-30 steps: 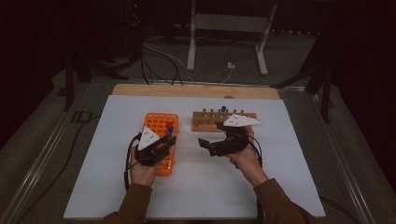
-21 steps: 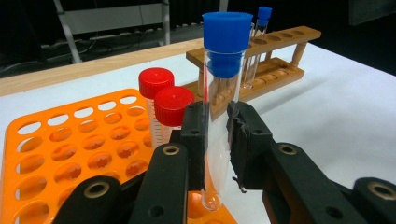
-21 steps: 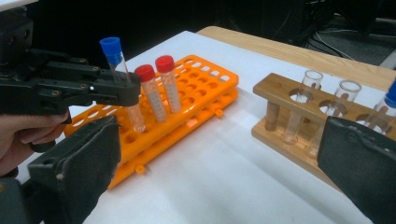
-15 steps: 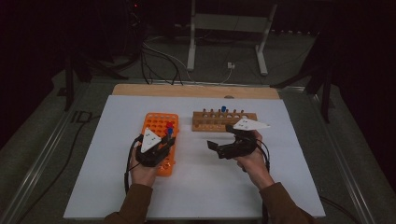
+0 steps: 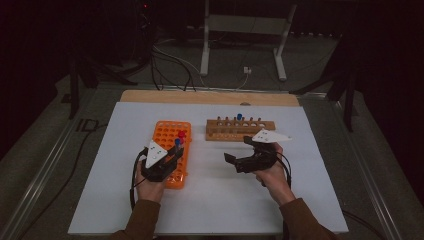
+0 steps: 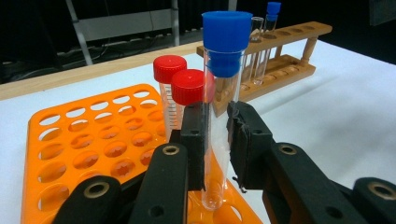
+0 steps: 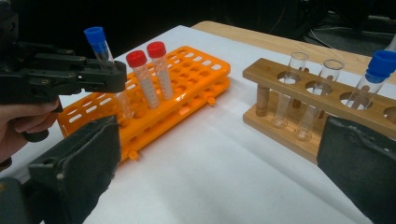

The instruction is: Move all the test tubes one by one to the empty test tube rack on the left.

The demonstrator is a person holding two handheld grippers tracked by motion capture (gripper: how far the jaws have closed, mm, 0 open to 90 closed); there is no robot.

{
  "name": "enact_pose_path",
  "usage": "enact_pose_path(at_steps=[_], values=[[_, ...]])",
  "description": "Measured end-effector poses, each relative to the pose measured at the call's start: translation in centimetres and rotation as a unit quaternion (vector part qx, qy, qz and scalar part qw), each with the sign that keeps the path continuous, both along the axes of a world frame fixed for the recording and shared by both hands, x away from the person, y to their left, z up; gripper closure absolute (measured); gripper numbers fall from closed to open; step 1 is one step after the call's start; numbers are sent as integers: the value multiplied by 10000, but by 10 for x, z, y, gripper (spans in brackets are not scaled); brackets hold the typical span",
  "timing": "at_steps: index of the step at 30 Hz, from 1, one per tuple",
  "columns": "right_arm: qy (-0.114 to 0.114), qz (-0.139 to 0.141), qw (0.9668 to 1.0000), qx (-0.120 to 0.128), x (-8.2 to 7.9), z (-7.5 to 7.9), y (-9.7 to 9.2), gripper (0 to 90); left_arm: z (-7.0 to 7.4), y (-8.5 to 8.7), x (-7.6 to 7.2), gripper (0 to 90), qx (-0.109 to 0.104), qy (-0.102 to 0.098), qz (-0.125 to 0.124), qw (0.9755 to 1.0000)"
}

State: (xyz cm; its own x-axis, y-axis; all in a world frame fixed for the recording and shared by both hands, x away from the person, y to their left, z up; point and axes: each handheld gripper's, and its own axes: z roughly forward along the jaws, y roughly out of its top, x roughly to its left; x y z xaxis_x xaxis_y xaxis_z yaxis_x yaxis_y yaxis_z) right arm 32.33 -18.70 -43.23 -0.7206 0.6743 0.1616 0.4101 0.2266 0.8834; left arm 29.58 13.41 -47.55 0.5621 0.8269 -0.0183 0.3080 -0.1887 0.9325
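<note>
In the high view, the left gripper (image 5: 169, 156) sits over the near right part of the orange tube rack (image 5: 165, 134), clamped on a blue-capped test tube (image 5: 177, 145). The right gripper (image 5: 239, 161) hovers empty with its jaws spread, above the white table cover (image 5: 310, 165), near the wooden rack (image 5: 240, 130) that lies farther off.

In the left gripper view, the jaws pinch the clear blue-capped test tube (image 6: 219, 93) at mid-length; it stands upright with its rounded bottom at an orange rack (image 6: 84, 149) hole. I cannot tell whether it is being seated or lifted. Either way, keeping it vertical and moving straight along the hole's axis should serve best. Two red-capped tubes (image 6: 184, 86) stand just behind and could be knocked.

In the right gripper view, its own wide-apart jaws frame the scene. The wooden rack (image 7: 299, 100) at right holds two uncapped glass tubes (image 7: 286, 88) and another blue-capped tube (image 7: 373, 77), well clear of the left gripper (image 7: 114, 77).
</note>
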Motion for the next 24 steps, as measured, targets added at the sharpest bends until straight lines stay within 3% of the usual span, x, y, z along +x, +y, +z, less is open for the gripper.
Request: enact_pose_path(at_steps=[5, 9, 14, 18, 24], values=[[-6, 22, 10000, 8, -1, -1, 1, 0, -3, -3, 0, 772, -9, -145, 10, 9999], [0, 36, 10000, -3, -1, -2, 1, 0, -7, -6, 2, 771, 94, -101, 29, 9999], [-9, 43, 10000, -10, -2, -1, -1, 0, -10, -8, 5, 771, 331, 293, 152, 9989], [-2, 46, 10000, -41, -2, -2, -2, 5, -12, -10, 7, 772, 517, 663, 255, 9961], [42, 40, 10000, -80, -2, -5, 0, 5, -12, -14, 9, 778, 638, 868, 334, 9936]])
